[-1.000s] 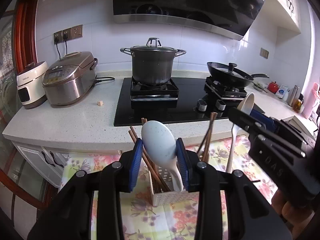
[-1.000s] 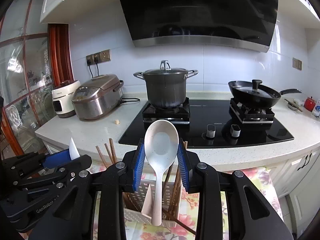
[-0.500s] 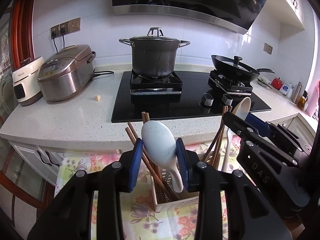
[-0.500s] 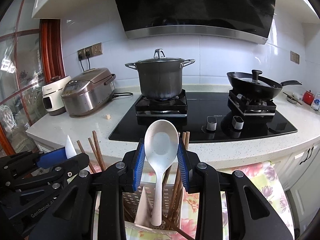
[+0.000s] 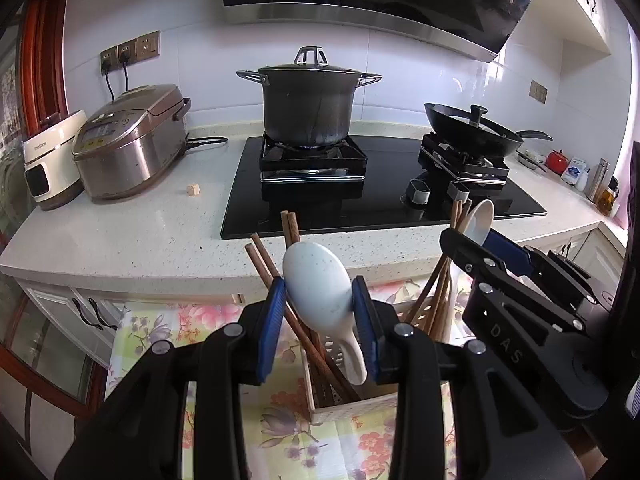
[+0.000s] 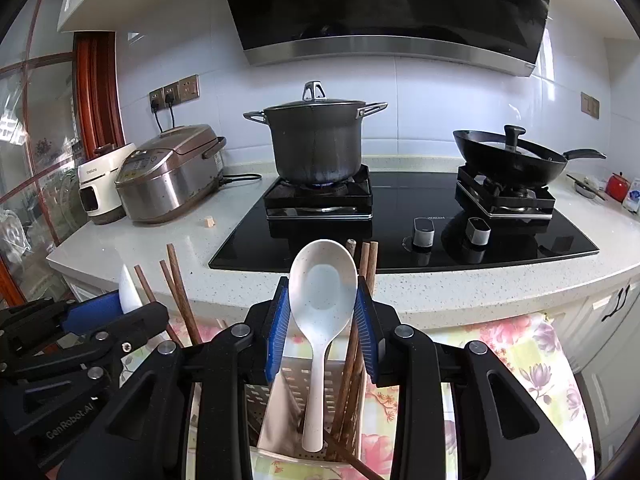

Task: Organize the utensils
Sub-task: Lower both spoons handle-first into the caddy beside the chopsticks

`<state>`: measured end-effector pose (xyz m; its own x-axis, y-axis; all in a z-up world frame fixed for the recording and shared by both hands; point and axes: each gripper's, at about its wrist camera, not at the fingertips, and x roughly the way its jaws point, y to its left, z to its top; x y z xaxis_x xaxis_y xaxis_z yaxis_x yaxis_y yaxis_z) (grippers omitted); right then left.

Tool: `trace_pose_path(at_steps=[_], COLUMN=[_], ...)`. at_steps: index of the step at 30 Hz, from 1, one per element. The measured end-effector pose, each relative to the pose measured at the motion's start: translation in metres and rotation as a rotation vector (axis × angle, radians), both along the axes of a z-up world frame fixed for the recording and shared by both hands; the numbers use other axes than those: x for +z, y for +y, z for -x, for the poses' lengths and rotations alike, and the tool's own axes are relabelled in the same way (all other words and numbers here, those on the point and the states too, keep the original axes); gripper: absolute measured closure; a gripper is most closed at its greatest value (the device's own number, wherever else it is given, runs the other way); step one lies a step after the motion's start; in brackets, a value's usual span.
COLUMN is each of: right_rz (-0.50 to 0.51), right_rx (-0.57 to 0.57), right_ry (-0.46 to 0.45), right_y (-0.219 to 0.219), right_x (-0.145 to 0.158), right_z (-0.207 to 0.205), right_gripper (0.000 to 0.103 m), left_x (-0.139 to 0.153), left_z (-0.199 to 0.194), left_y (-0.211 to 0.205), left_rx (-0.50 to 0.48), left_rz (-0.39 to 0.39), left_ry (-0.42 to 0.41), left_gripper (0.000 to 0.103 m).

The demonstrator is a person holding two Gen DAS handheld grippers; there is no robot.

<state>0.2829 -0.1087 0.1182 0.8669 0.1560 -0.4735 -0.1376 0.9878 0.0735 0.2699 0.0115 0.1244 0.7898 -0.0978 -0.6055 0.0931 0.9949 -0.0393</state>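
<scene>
Each claw pinches one spoon by the bowl, handle hanging down. The left gripper (image 5: pixel 319 322) has its blue pads pressed on a pale blue speckled spoon (image 5: pixel 320 288) whose handle slants down and to the right, its tip just over the near edge of the white utensil caddy (image 5: pixel 352 410) below the claw. The right gripper (image 6: pixel 322 334) pinches a white spoon (image 6: pixel 322 284) held upright, the handle already down inside the perforated caddy (image 6: pixel 288 384) directly beneath the jaws, beside its inner divider.

Judging from this, the task is well along. The chopsticks already stand in the caddy, and both spoons are over or in it but not yet let go; what seems left is to lower and release them.

Count: two spoons, one per claw. One caddy. Brown wooden chopsticks (image 5: pixel 264 268) lean out left of the left claw, about four there, and another bundle (image 6: pixel 366 280) stands just right of the right claw's spoon; that bundle's number I cannot tell exactly.

Beyond the claws, on the counter (image 5: pixel 120 236), sit one lidded pot (image 5: pixel 308 108), one lidded wok (image 5: pixel 472 128) and two rice cookers (image 5: pixel 132 140).
</scene>
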Motion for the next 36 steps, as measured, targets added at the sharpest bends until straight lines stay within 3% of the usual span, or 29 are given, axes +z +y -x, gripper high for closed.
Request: trace_pose_path(at_steps=[36], right_rz=[-0.020], right_rx=[0.057], right_ry=[0.088], right_y=[0.001], right_x=[-0.004], right_z=[0.011], right_gripper=[0.072], left_x=[-0.003], left_z=[0.004], left_y=[0.003], left_rx=[0.009], left_rz=[0.000], left_ry=[0.009], left_gripper=[0.070])
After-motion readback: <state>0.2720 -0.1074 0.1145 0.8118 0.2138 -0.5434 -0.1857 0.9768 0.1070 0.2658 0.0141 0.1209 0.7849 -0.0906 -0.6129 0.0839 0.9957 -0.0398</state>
